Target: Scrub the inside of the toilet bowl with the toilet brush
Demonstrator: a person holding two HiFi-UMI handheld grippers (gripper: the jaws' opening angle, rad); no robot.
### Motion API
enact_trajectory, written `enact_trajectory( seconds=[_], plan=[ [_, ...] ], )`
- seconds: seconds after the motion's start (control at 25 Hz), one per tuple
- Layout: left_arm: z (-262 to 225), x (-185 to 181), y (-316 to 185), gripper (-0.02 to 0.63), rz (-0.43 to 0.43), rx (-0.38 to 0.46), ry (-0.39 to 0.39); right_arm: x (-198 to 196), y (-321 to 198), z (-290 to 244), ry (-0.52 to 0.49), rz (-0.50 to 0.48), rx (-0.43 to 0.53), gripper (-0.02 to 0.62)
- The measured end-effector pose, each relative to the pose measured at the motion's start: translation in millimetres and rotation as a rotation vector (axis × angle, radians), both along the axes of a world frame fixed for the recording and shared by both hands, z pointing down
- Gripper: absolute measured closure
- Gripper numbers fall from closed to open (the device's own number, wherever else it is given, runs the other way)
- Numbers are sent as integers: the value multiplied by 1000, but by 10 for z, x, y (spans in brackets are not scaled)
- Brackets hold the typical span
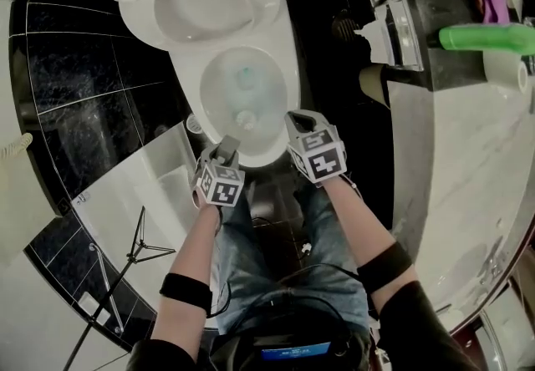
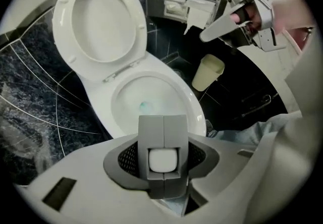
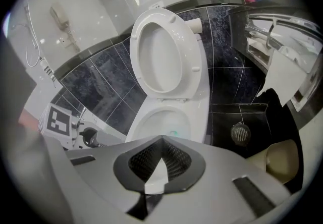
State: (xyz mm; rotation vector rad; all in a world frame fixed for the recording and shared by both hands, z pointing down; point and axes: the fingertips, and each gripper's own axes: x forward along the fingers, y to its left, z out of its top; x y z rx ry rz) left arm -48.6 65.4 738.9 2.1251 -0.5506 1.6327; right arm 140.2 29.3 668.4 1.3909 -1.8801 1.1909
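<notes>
The white toilet (image 1: pixel 284 85) stands with its seat and lid (image 1: pixel 201 2) raised. Its bowl (image 2: pixel 151 94) holds water with a teal patch. In the head view my left gripper (image 1: pixel 226 144) hovers over the bowl's near rim, shut on the grey handle of the toilet brush (image 2: pixel 163 140). The handle shows end-on with a white square cap. A pale round brush head (image 1: pixel 245 119) sits low in the bowl. My right gripper (image 1: pixel 294 119) hangs just right of it over the rim. Its pointed fingers (image 2: pixel 217 29) are shut together with nothing in them.
A beige bin (image 2: pixel 207 71) stands on the dark floor right of the toilet, near a floor drain (image 3: pixel 240 133). Above the bin are paper dispensers (image 3: pixel 282 51) and a counter with a green bottle (image 1: pixel 489 37). A small round holder (image 1: pixel 194 123) sits left of the bowl.
</notes>
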Motion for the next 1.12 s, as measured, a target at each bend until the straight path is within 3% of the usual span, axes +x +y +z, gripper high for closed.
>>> enact_trajectory(
  seconds=[0.32,0.52,0.8,1.12],
  plan=[
    [-108,777,395,426,19,-4,78,455,164,45,11,33,-5,589],
    [-186,1212,23,426,-62,53,140,626,202,79,0,39,-16,589],
    [-208,1651,-625,426,-101,133,165,735,104,135,-9,29,-1,589],
    [-190,1728,-1233,428,-124,207,180,773,-201,175,10,25,47,589]
  ],
)
